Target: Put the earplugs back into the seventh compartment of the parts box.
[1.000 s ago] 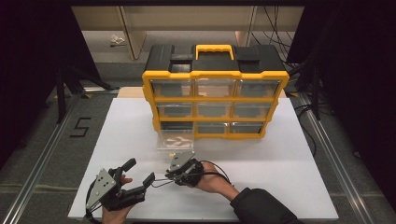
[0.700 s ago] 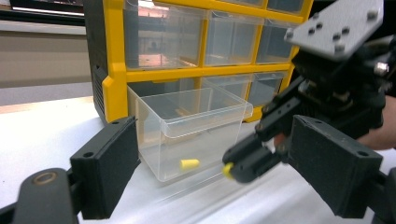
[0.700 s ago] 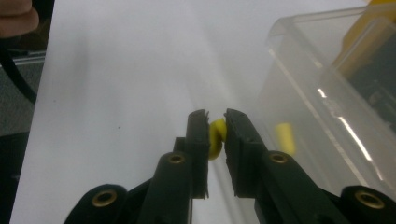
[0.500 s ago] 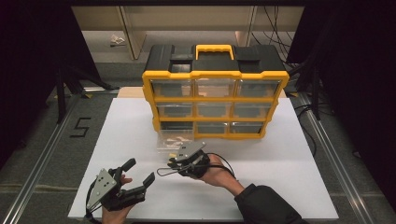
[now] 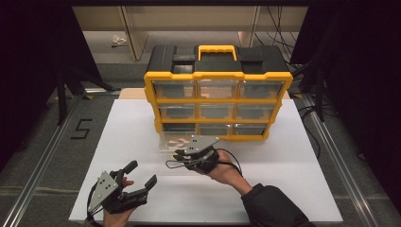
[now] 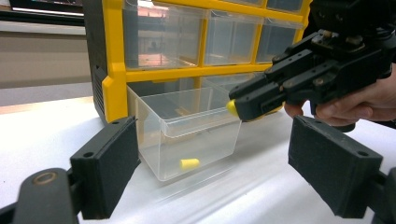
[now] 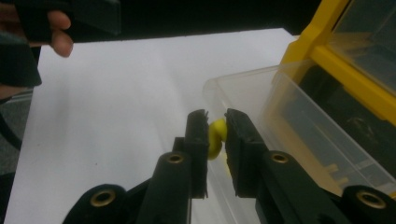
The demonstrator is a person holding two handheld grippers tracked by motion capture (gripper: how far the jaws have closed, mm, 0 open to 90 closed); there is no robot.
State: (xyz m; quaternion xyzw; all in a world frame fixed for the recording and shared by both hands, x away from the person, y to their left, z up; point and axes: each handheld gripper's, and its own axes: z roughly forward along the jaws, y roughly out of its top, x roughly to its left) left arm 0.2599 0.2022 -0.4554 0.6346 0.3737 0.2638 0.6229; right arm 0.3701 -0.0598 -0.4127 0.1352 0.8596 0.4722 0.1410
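Carrying a small yellow earplug point(image 7: 216, 136) toward the clear drawer point(image 6: 187, 135) is the step I judge to be in hand. My right gripper point(image 7: 215, 122) has its jaws pressed together on the plug; in the right gripper view the yellow piece sits squeezed between the two black pads at the centre of the frame, right at the near rim of the drawer. From the left gripper view, the same gripper comes in from the upper right, its yellow tip level with the drawer's front right corner, just above the rim.

That drawer stands on the white table point(image 5: 142, 132), pulled out of the yellow and black organizer point(image 5: 217, 101) and resting just in front of its lower left bay. One more yellow earplug point(image 6: 189, 163) already lies on the drawer floor, lower centre in the left gripper view.

My left gripper point(image 5: 142, 182) rests at the lower left of the high view with its jaws wide apart and nothing between them, well apart from the drawer.

For the next move, I reckon I need to bring the plug fully over the drawer opening, clear of the rim, then spread the jaws so it drops inside rather than bouncing off the wall.

Readable writing is scarce: a black "5" point(image 5: 81, 128) marked on the floor at middle left of the high view. I can read no brand on the organizer.
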